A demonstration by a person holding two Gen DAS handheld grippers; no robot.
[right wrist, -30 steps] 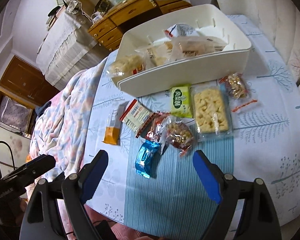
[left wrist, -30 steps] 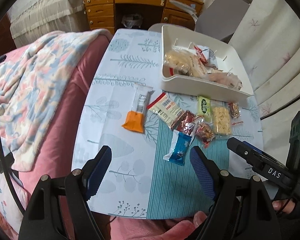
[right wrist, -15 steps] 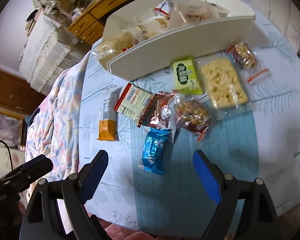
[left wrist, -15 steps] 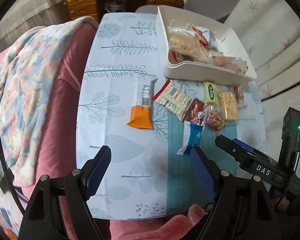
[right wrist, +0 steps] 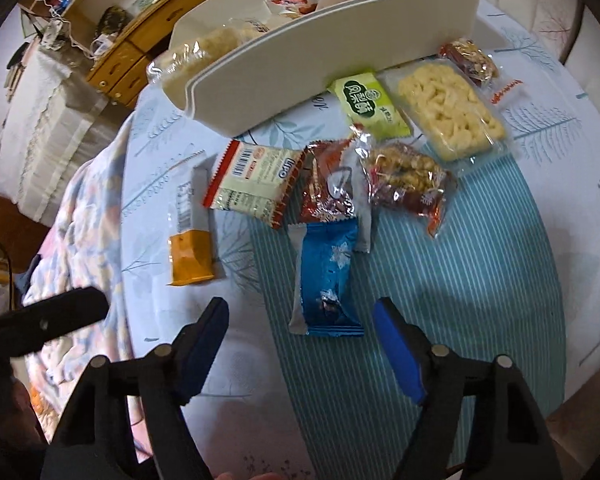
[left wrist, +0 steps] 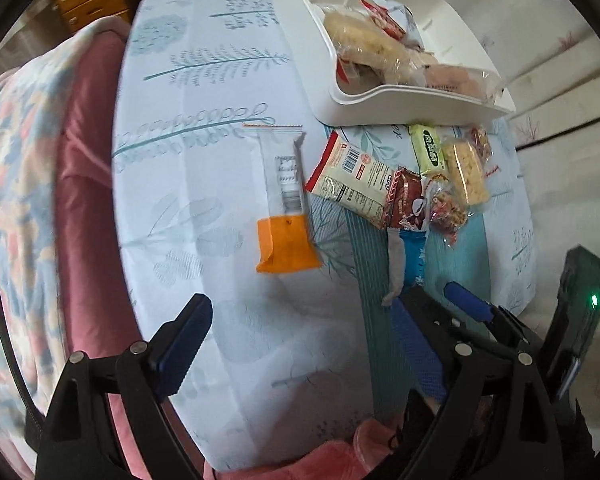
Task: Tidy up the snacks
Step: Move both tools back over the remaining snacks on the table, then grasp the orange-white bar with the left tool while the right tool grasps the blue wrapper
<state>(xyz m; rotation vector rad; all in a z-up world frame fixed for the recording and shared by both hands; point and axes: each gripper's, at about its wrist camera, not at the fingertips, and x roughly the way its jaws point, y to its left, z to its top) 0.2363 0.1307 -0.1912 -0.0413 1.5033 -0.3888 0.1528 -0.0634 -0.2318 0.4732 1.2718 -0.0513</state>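
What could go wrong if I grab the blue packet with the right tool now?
1. The blue packet has its far end under the red wrapper, so lifting it may drag that wrapper along.
2. The right tool is closing with the packet's near end between its jaws but untouched; a grip on that thin end could slip.
3. The left tool, opening near the orange bar, sits close beside the right one; they could collide.

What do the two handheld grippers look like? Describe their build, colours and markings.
Both are alike: a black plastic frame with silver rivets at the joints, ending in two flat blue finger pads with a fine ribbed texture. That holds for the left gripper and the right gripper. In the left wrist view, a black box with a lit green lamp sits on the right gripper's body.
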